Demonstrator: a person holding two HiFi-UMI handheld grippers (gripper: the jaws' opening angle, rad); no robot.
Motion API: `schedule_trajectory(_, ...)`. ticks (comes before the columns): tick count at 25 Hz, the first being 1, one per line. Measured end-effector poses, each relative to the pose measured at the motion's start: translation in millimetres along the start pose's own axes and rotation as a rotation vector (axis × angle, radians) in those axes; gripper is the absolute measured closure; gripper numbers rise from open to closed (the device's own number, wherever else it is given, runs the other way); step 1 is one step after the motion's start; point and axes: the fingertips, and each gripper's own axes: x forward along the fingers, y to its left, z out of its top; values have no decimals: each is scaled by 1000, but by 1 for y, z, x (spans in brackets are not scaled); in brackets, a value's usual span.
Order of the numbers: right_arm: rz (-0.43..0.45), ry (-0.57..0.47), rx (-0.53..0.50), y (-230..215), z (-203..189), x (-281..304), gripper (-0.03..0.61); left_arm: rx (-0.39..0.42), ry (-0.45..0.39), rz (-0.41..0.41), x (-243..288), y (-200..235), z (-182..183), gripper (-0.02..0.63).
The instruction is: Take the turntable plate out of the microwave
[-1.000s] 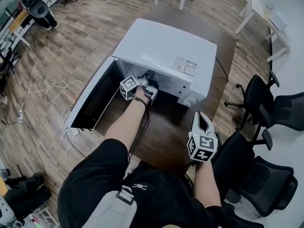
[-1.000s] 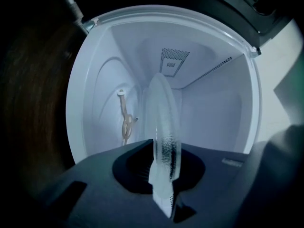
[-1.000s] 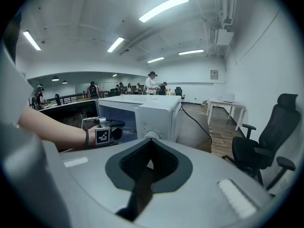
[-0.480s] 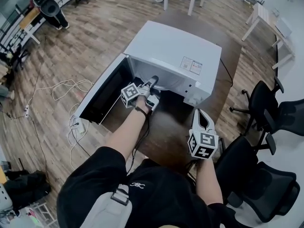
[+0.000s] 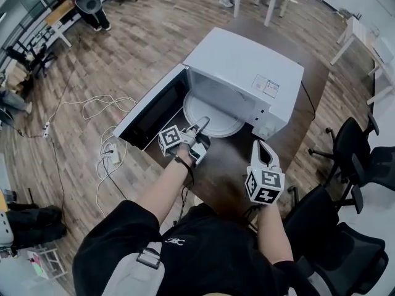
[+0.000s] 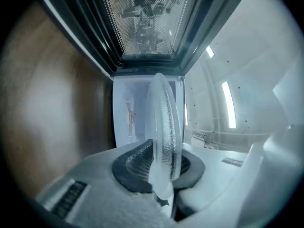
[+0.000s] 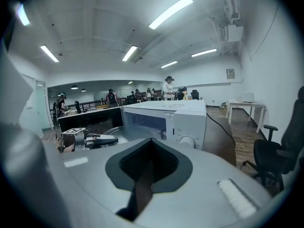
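Your left gripper (image 5: 201, 126) has its jaws clamped on the rim of the plate (image 5: 217, 111), which is partway out of the microwave (image 5: 247, 63) (door (image 5: 151, 113) open), so it is not yet clear, while your right gripper (image 5: 262, 155) has its jaws together, empty.

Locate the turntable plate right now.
Head view, centre: the turntable plate sits partly out of the microwave mouth, its near edge clamped in the left tool.
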Motion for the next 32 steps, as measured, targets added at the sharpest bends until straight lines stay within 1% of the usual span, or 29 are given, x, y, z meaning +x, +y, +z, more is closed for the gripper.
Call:
schedule_trajectory(4,9,-35,19,7,3,2,572,3,-7,-39,-32,-13,-13,581)
schedule_trajectory(8,41,-51,18,15,5,2,572,0,-4,-36,-60,-17,-27,581)
schedule_trajectory(13,100,-40,-11,26,2,1,574,27,36,-32,-82,-25,-44,581)
schedule_trajectory(17,88,-64,-9,25,5,-2,574,13,33,-48,-89,-30,-52,581)
schedule_trajectory(21,91,-51,-10,26,0,-2,574,8,22,-54,-96,-33,-53,581)
schedule_trajectory(32,97,-53,16,28,-2,-9,574,5,3,-43,-112,-32,-54,581)
